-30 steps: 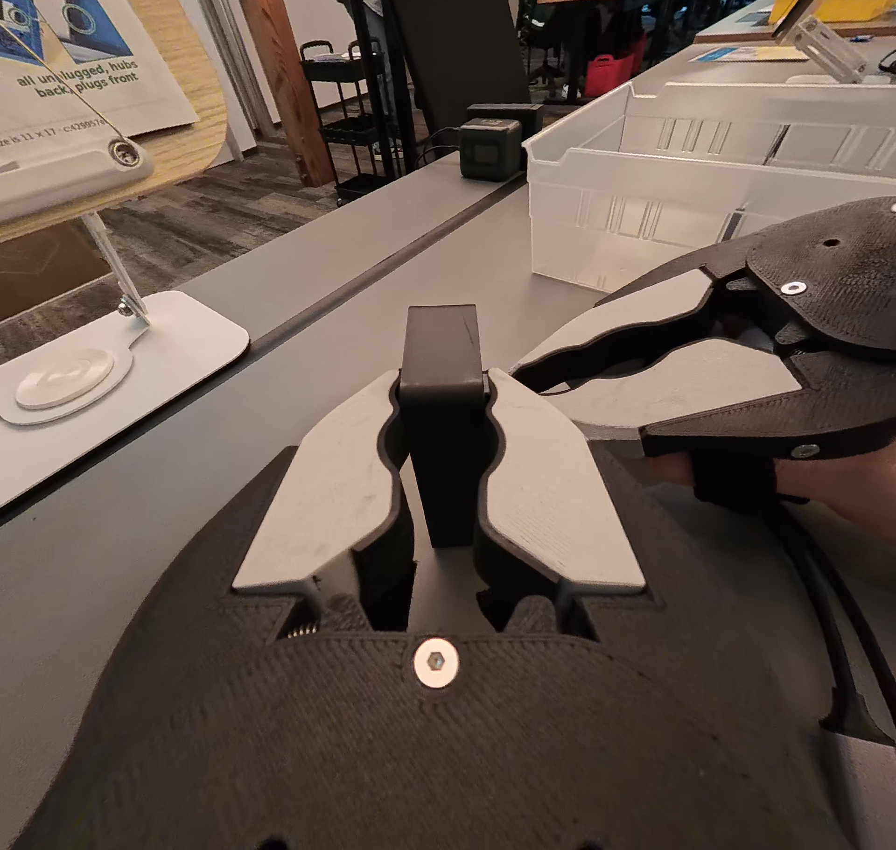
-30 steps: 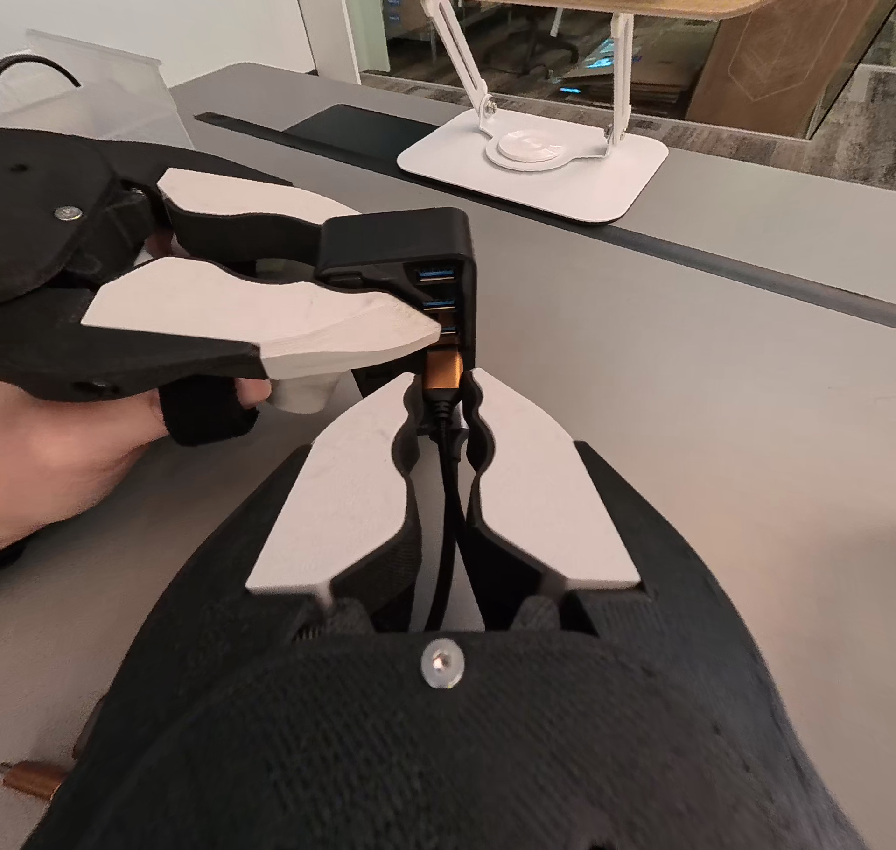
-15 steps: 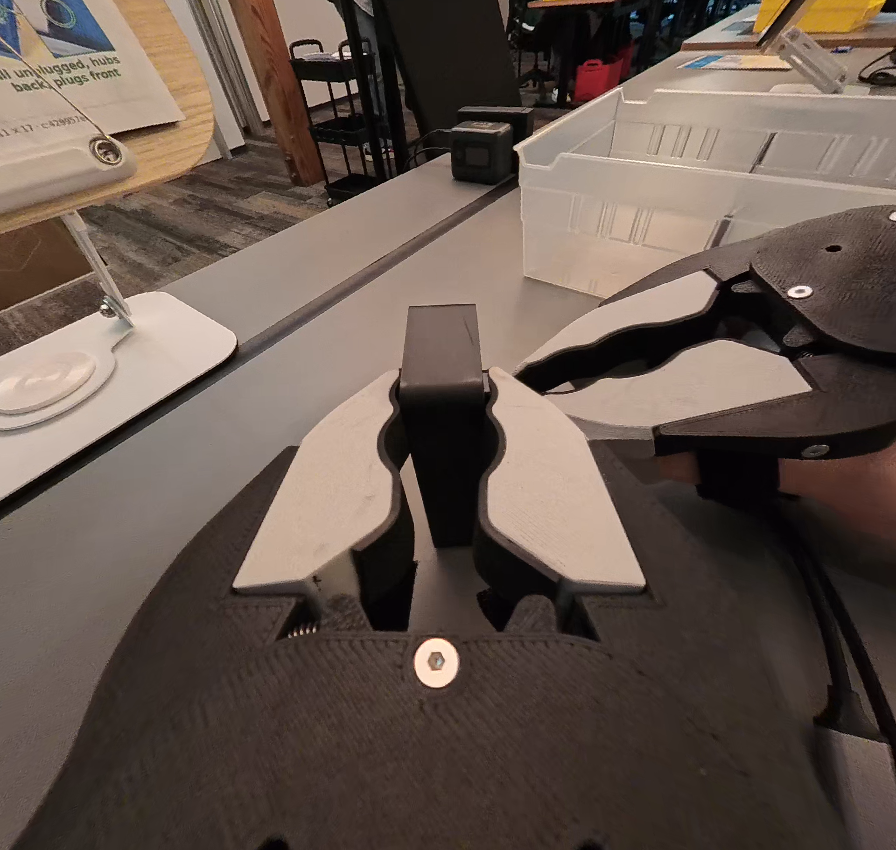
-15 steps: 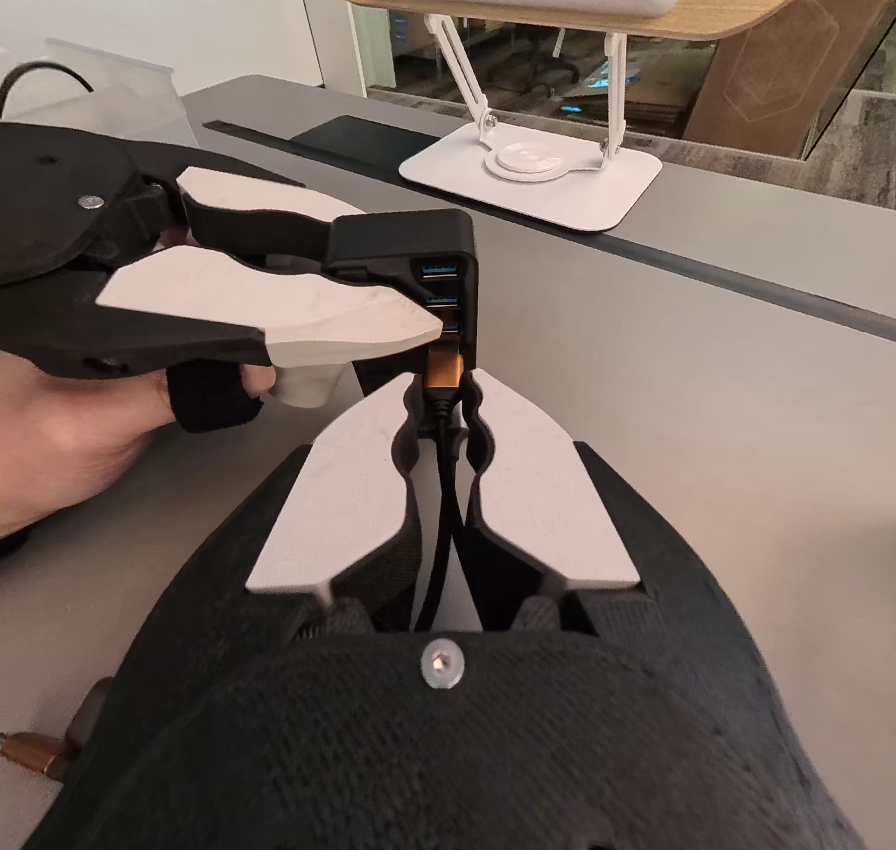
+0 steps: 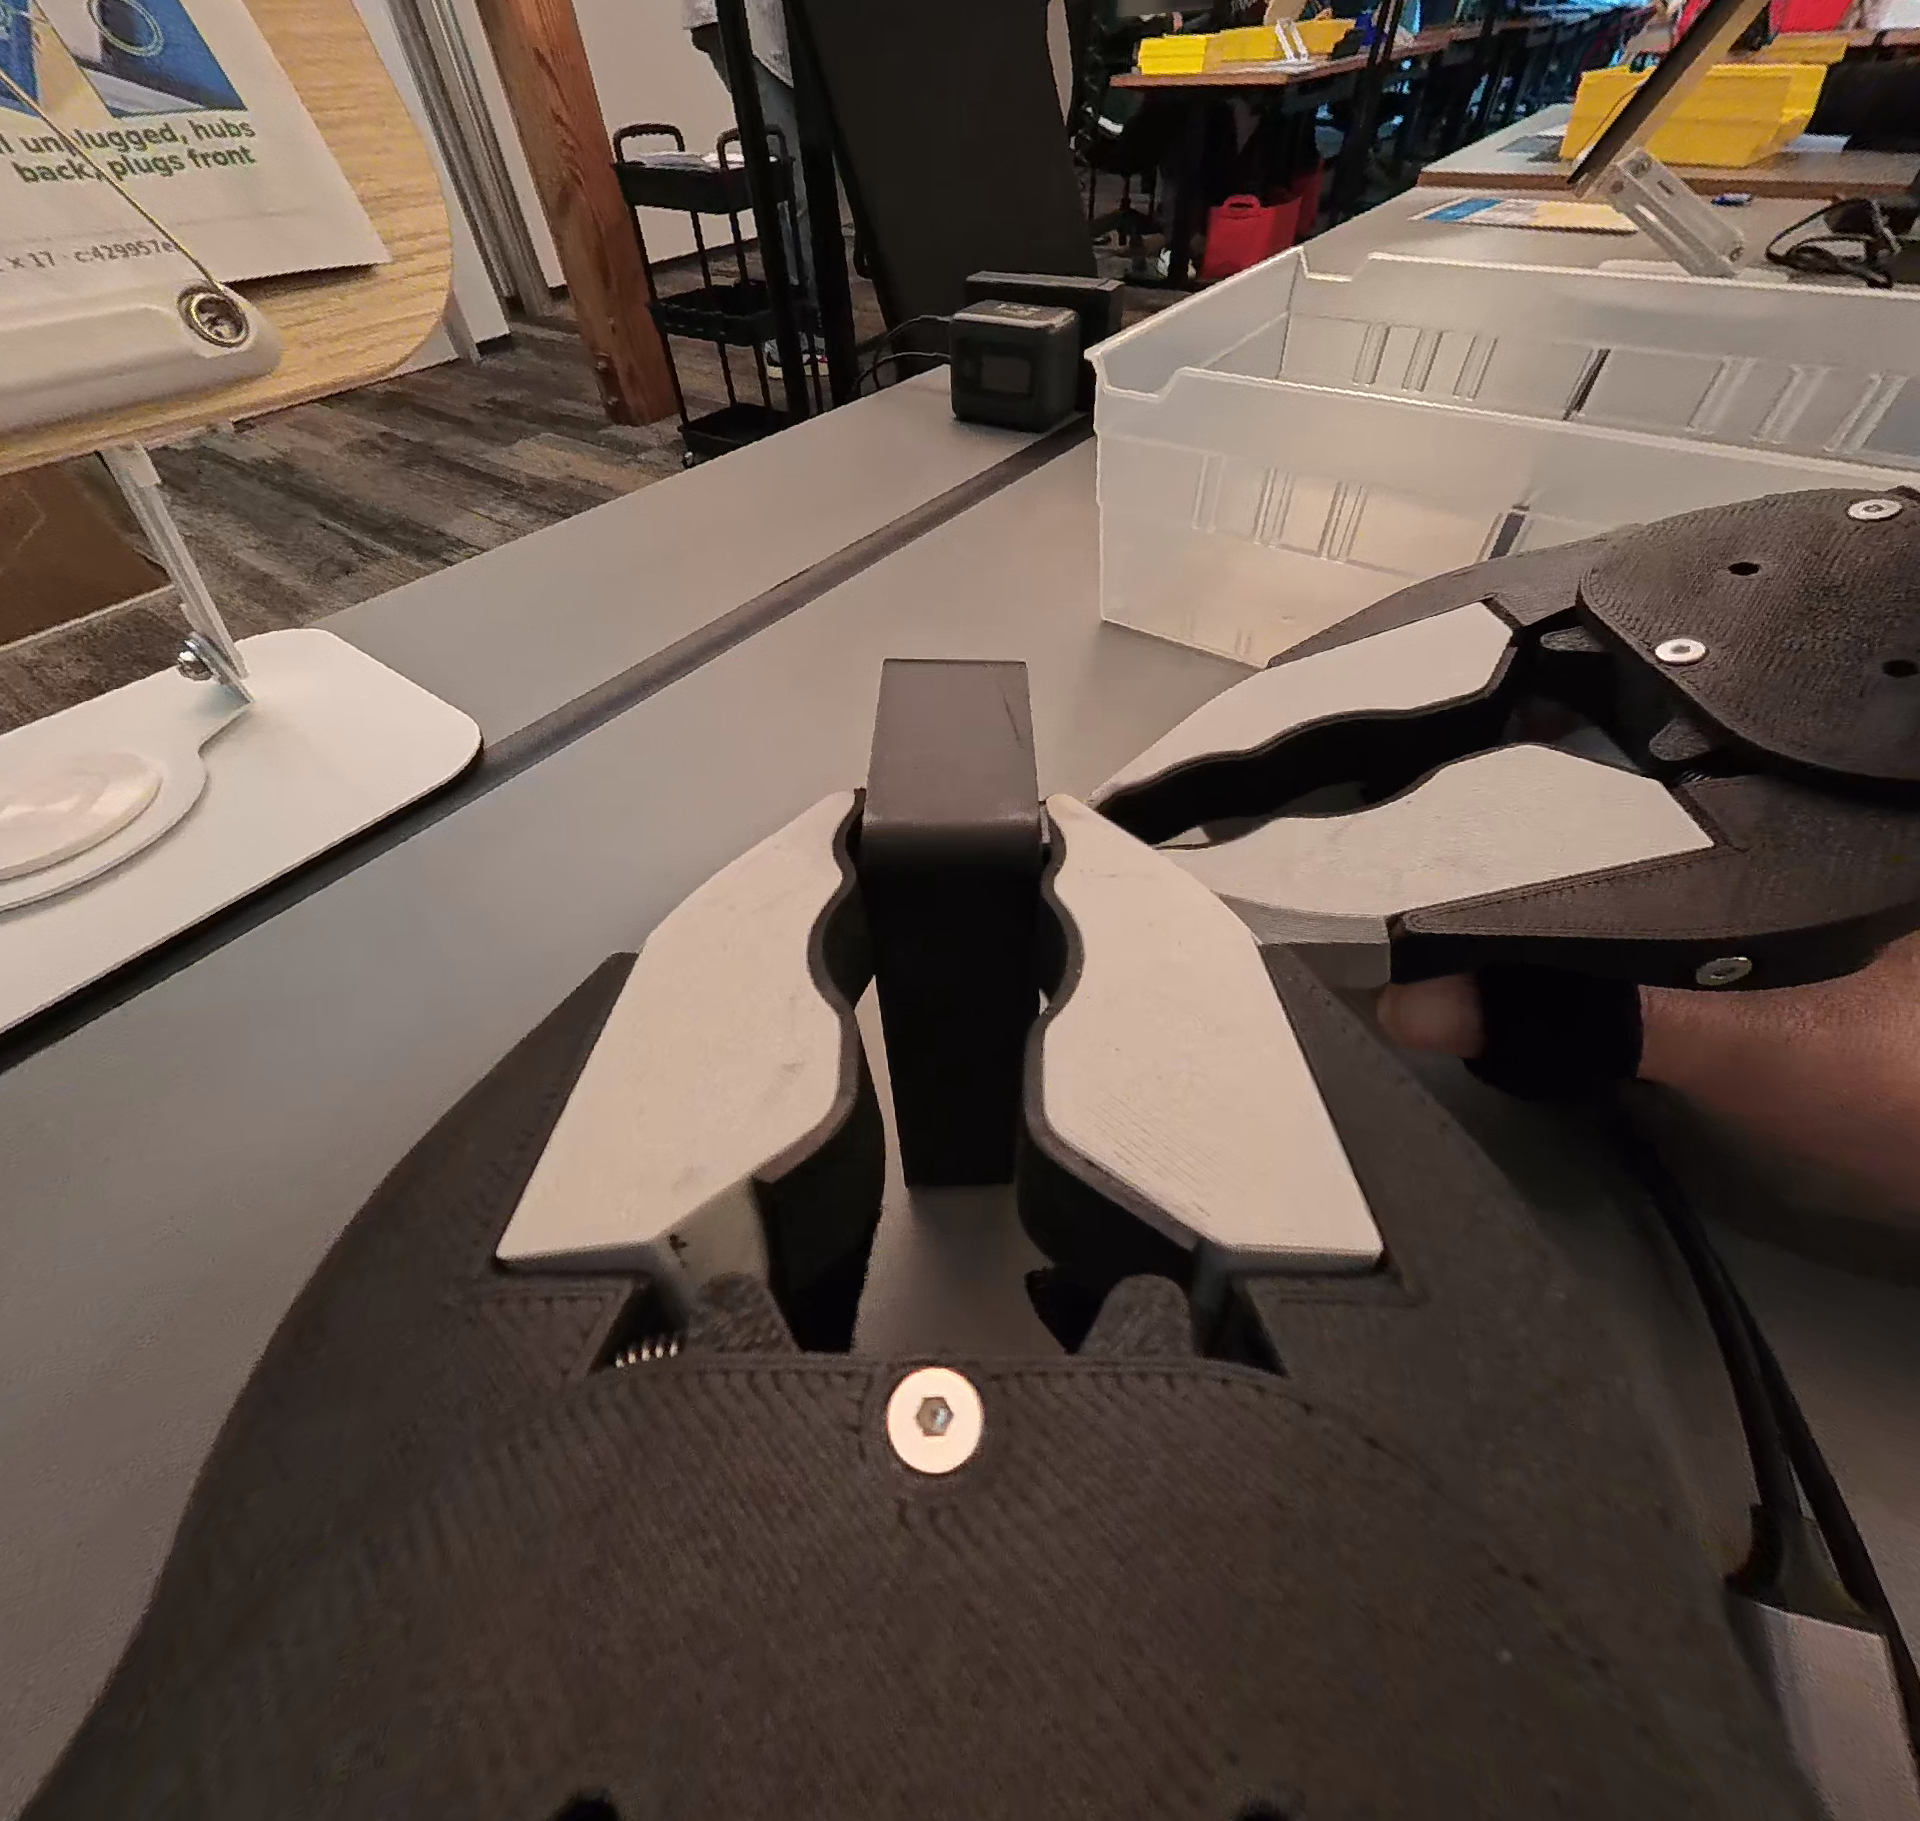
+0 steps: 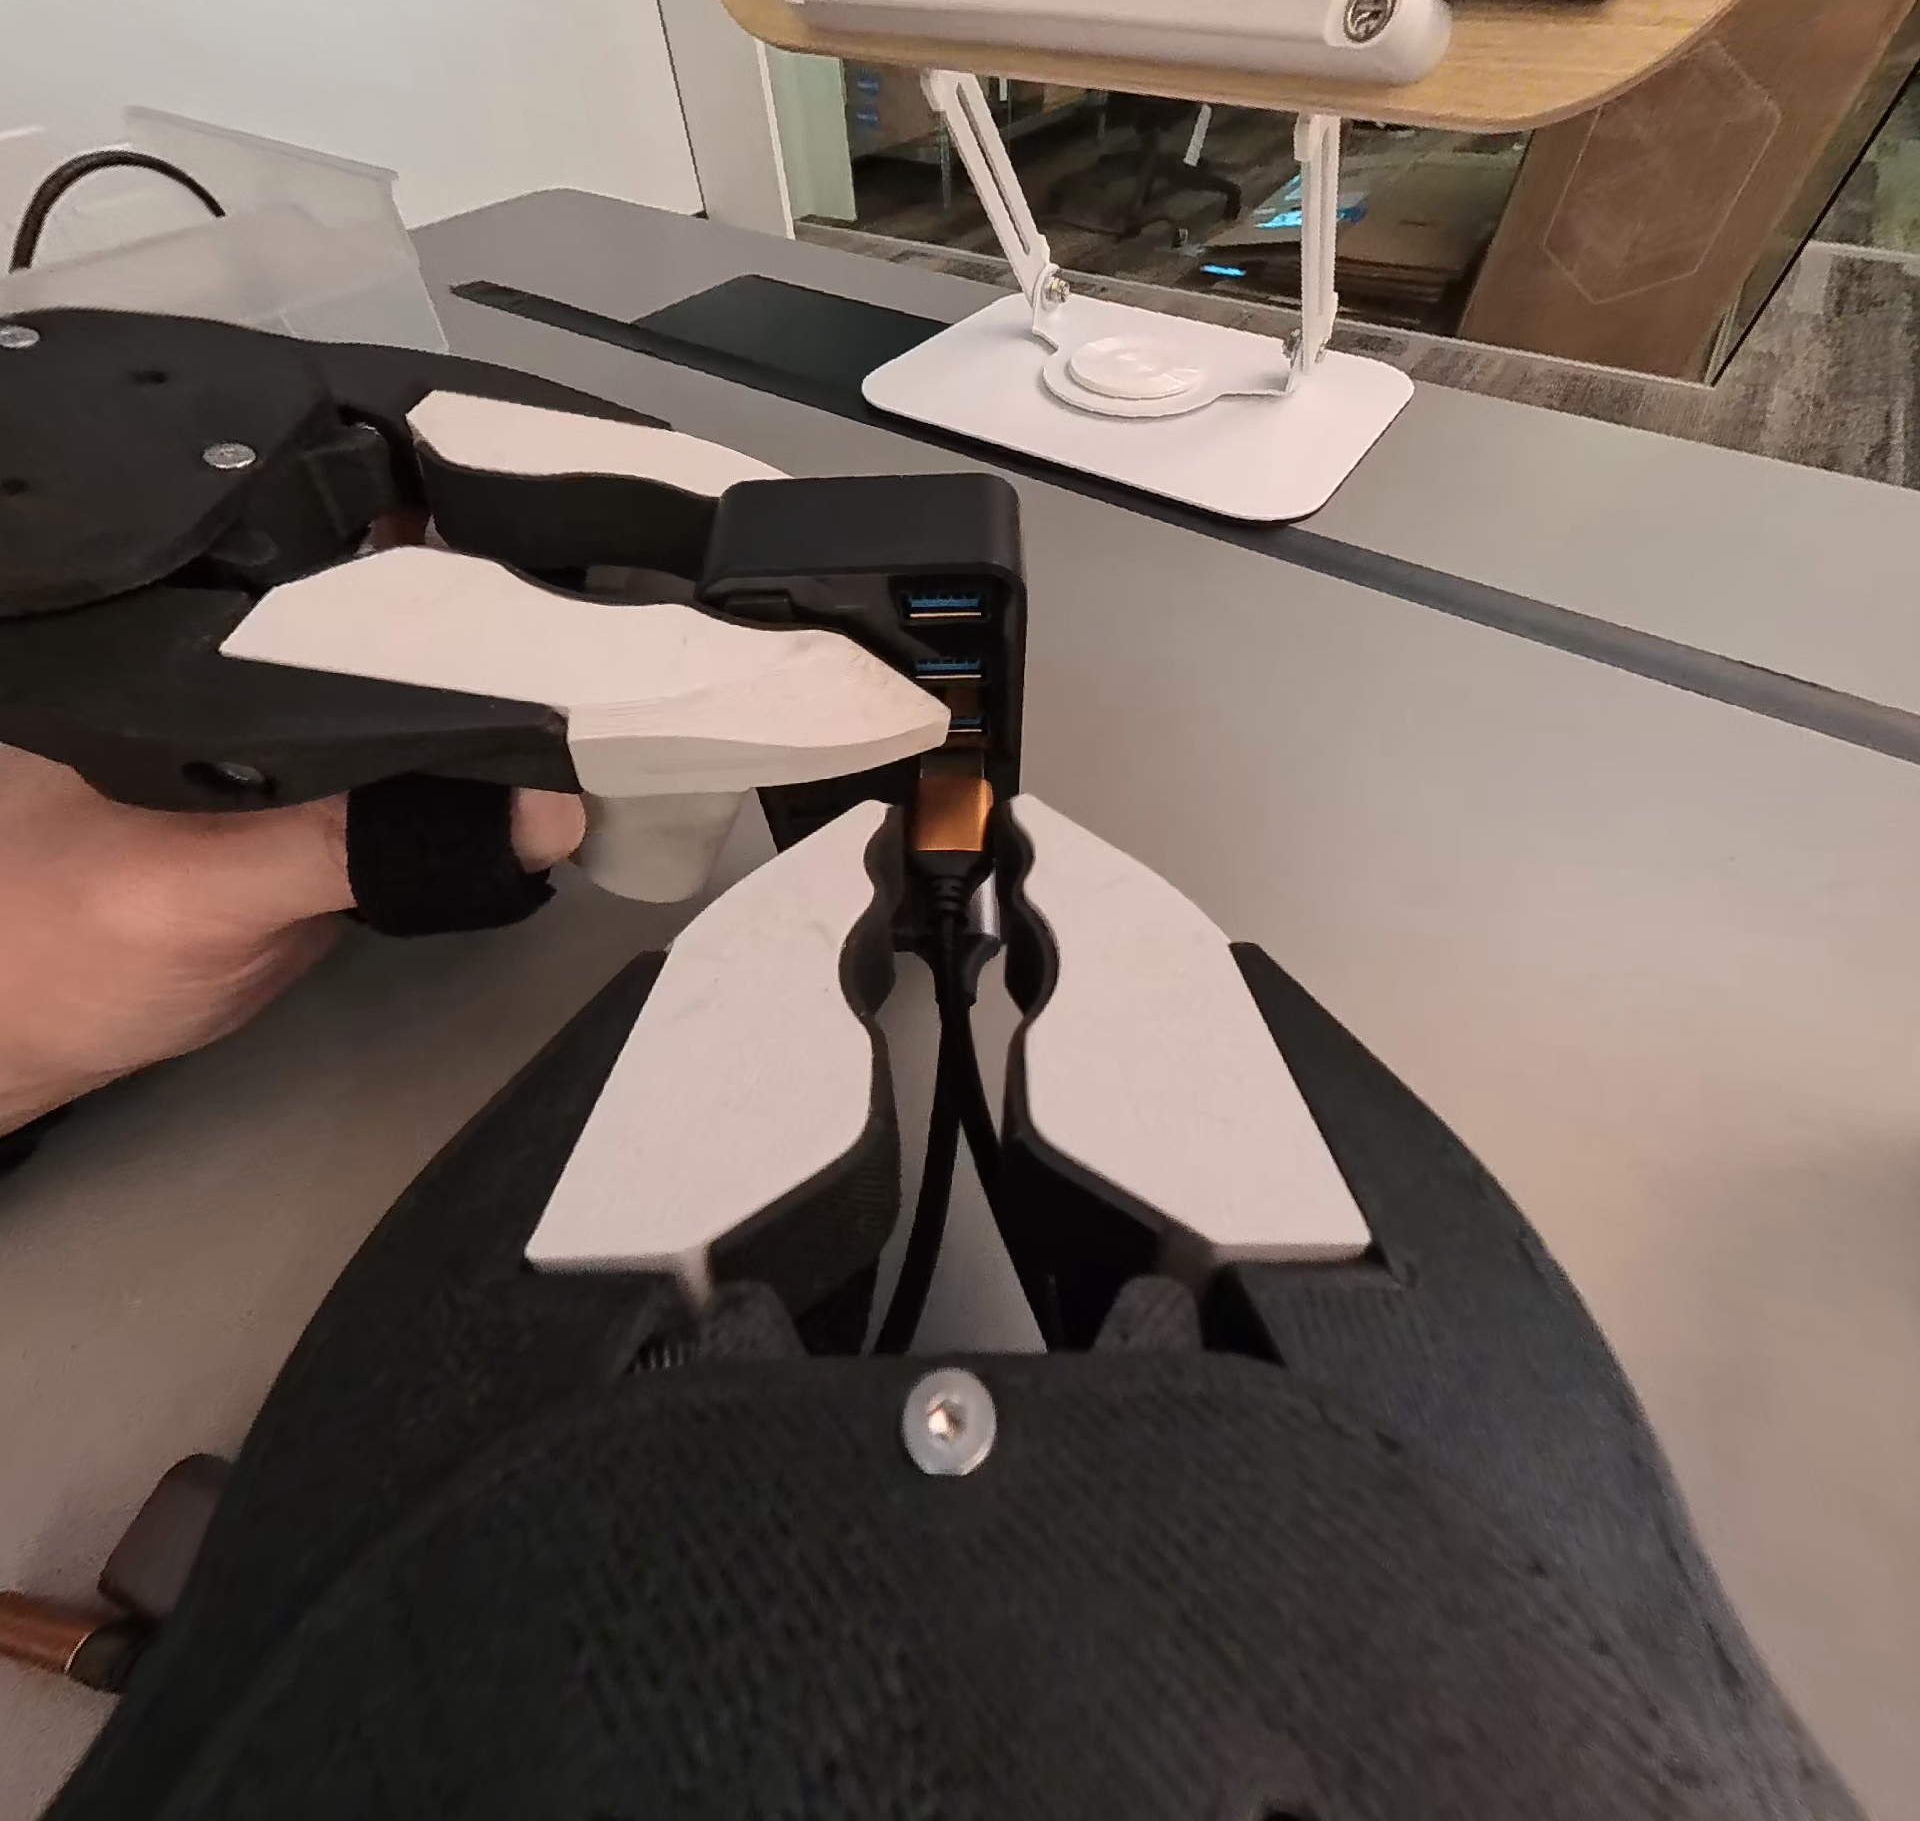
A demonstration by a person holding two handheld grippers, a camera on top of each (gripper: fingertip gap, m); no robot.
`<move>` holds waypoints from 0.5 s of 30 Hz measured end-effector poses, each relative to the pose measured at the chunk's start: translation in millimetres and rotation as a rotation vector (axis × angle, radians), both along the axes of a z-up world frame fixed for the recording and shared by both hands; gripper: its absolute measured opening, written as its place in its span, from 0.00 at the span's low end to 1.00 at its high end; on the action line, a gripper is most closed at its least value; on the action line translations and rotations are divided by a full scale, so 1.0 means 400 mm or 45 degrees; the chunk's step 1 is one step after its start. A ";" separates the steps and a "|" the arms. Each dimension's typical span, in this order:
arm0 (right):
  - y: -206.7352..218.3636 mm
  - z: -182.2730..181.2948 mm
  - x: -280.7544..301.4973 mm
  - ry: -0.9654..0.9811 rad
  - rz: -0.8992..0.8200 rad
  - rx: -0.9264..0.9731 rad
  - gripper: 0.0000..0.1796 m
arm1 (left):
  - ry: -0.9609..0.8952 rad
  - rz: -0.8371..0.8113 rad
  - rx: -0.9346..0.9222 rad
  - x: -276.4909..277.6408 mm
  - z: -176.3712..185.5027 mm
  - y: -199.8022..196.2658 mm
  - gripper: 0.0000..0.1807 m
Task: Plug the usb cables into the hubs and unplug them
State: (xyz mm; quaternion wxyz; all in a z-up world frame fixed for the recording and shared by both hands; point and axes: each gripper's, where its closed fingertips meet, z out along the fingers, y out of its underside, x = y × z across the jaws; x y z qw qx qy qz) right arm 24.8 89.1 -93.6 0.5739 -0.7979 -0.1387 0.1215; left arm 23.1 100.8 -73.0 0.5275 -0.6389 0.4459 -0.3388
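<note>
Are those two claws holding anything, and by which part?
The left gripper holds the black hub by its sides; the right gripper holds the orange plug by its sides, at the hub's bottom port.

My right gripper [image 6: 948, 815] pinches the orange USB plug [image 6: 945, 815], its metal tip at the lowest port of the black hub [image 6: 883, 535]. The black cable [image 6: 940, 1096] trails back between my fingers. My left gripper [image 6: 831, 618] clamps the hub from the left, above the grey table [image 6: 1455, 940].
</note>
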 end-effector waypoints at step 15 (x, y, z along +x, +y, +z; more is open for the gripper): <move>-0.002 -0.002 0.008 -0.065 -0.049 -0.008 0.09 | 0.053 0.019 0.062 0.005 -0.006 0.002 0.15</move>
